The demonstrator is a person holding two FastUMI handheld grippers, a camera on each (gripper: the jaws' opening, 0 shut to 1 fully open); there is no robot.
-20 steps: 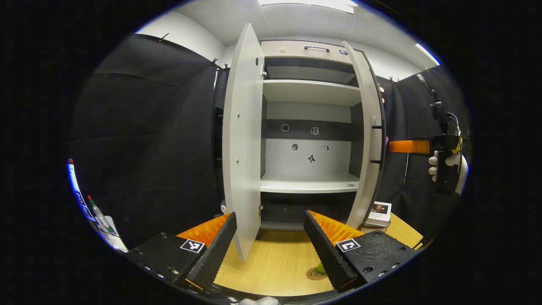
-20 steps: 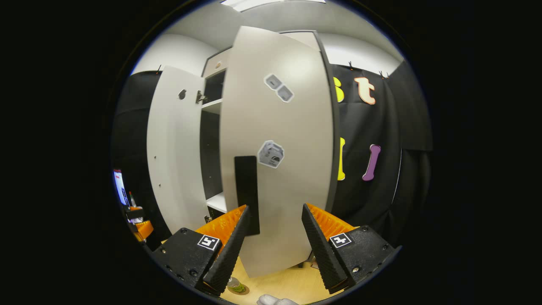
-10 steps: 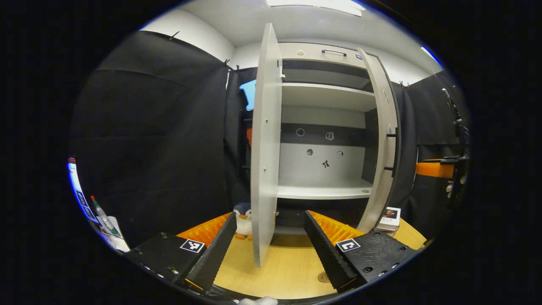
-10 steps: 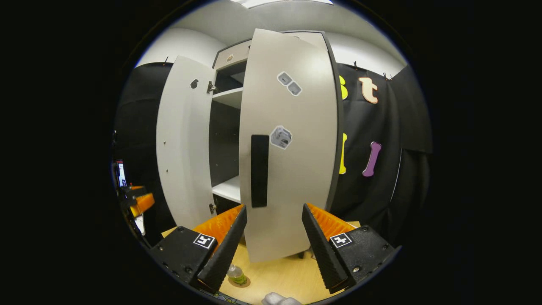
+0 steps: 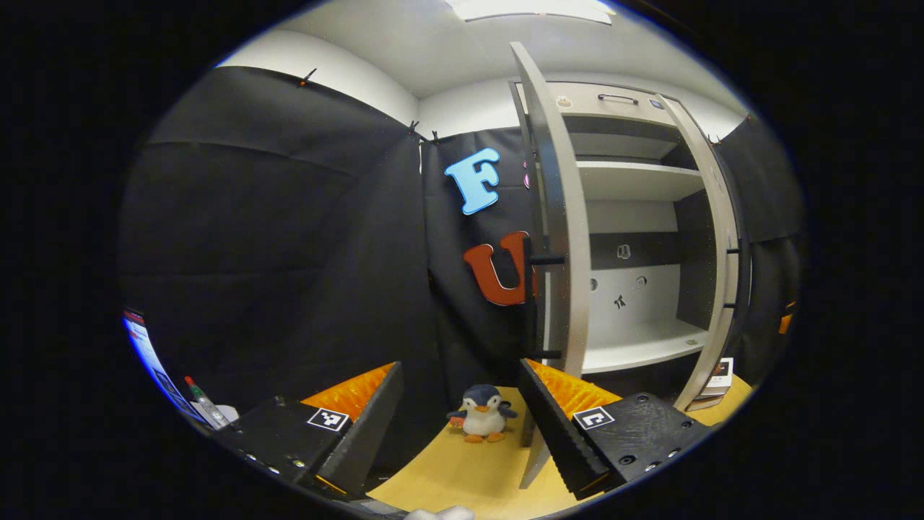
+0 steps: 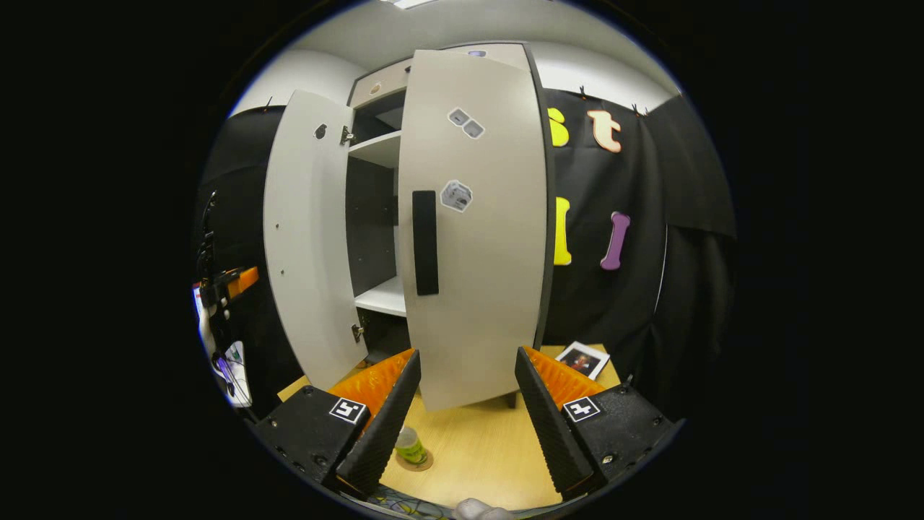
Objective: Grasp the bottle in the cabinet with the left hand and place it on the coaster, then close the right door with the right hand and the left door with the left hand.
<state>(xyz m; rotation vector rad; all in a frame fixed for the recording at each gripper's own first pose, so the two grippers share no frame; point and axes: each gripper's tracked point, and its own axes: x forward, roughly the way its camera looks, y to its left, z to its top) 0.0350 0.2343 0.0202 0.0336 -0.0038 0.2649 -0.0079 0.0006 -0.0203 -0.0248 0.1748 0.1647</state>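
In the right gripper view a small bottle (image 6: 410, 445) with green contents stands upright on a round coaster (image 6: 418, 462) on the wooden table, just beside my right gripper's near finger. My right gripper (image 6: 465, 354) is open and held back from the right door (image 6: 484, 238), which stands ajar with its black handle (image 6: 425, 242) facing me. The left door (image 6: 303, 238) stands wide open. My left gripper (image 5: 460, 367) is open, pointing at the left door's edge (image 5: 563, 217) and outer side. The left gripper (image 6: 240, 278) also shows far left in the right gripper view, in a gloved hand.
A penguin toy (image 5: 482, 421) stands on the table (image 5: 462, 469) beside the cabinet, between my left gripper's fingers in view. The cabinet's bare shelf (image 5: 635, 347) shows past the left door. A small book (image 6: 583, 359) lies at the cabinet's right foot.
The left gripper view has swung left, from facing the cabinet's inside to the left door's edge and outer side; the penguin came into view. My right gripper has drawn back from the right door.
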